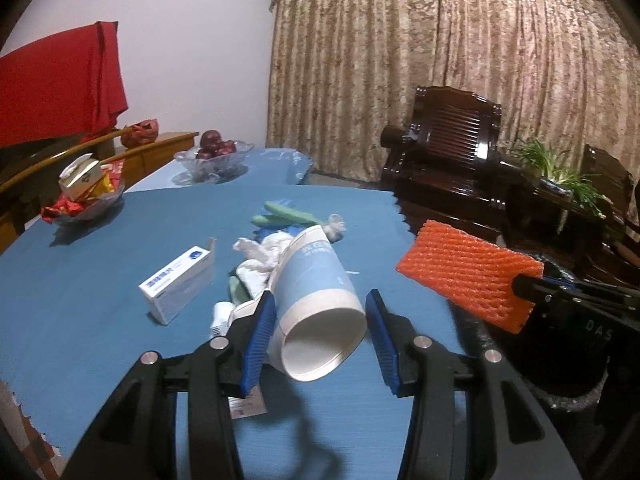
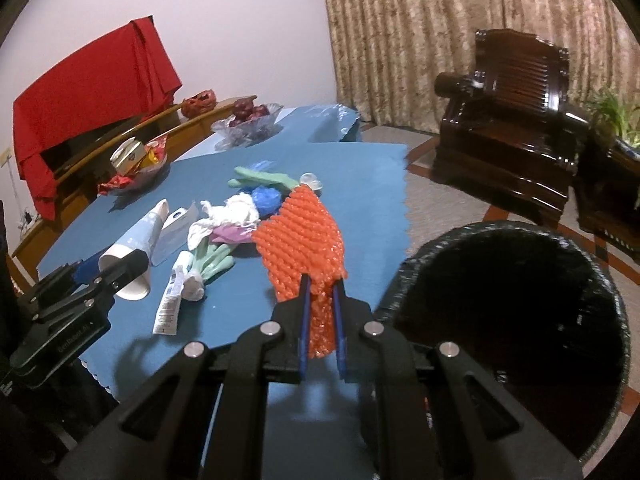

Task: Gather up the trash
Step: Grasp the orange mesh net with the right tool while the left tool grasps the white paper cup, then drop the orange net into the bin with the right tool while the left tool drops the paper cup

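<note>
My left gripper (image 1: pixel 320 300) is open around a blue-and-white paper cup (image 1: pixel 316 292) lying on its side on the blue table (image 1: pixel 80 280), mouth toward me; the pads flank it with small gaps. My right gripper (image 2: pixel 320 284) is shut on an orange foam net (image 2: pixel 300 236) and holds it above the table's right edge, beside a black-lined trash bin (image 2: pixel 508 320). The net also shows in the left wrist view (image 1: pixel 468 272). Crumpled tissue (image 2: pixel 236 208), green gloves (image 2: pixel 212 260), a tube (image 2: pixel 172 296) and a white box (image 1: pixel 176 284) lie on the table.
A glass bowl of red fruit (image 1: pixel 214 152) and a snack bowl (image 1: pixel 86 192) stand at the table's far left. A dark wooden armchair (image 2: pixel 508 120) and a plant (image 1: pixel 560 172) stand to the right. Curtains hang behind; red cloth (image 2: pixel 92 92) drapes furniture at left.
</note>
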`<state>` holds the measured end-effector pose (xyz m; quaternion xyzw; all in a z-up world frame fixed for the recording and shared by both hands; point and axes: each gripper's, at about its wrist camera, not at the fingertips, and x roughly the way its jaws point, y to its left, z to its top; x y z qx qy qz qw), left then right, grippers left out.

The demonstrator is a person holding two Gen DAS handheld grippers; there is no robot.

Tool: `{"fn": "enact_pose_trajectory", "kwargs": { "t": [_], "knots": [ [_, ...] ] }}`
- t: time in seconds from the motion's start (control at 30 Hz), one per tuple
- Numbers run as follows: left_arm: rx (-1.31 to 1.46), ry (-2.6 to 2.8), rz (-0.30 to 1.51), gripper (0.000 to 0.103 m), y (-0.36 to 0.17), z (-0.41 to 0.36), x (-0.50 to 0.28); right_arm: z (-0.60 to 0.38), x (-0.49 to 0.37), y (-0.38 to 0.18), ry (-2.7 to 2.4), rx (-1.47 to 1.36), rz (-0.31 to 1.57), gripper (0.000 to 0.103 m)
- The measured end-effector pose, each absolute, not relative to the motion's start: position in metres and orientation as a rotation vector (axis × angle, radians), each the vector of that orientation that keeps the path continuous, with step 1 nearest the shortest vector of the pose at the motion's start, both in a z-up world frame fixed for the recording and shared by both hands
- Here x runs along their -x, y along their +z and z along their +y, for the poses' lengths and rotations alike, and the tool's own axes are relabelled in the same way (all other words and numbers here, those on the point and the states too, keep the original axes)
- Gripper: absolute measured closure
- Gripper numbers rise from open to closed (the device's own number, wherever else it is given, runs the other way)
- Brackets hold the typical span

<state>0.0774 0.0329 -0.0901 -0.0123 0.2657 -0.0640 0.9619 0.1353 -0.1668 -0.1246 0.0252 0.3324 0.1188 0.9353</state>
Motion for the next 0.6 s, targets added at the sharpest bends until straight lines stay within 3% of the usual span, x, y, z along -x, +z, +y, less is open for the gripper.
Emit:
{"fn": "enact_pose_trajectory", "kwargs": {
  "t": [0.6],
  "knots": [
    [-0.026, -0.358, 0.508, 0.056, -0.079, -0.08, -0.085, -0.275, -0.081, -0.112, -0.022, -0.091, 0.643, 0.094]
  ]
}}
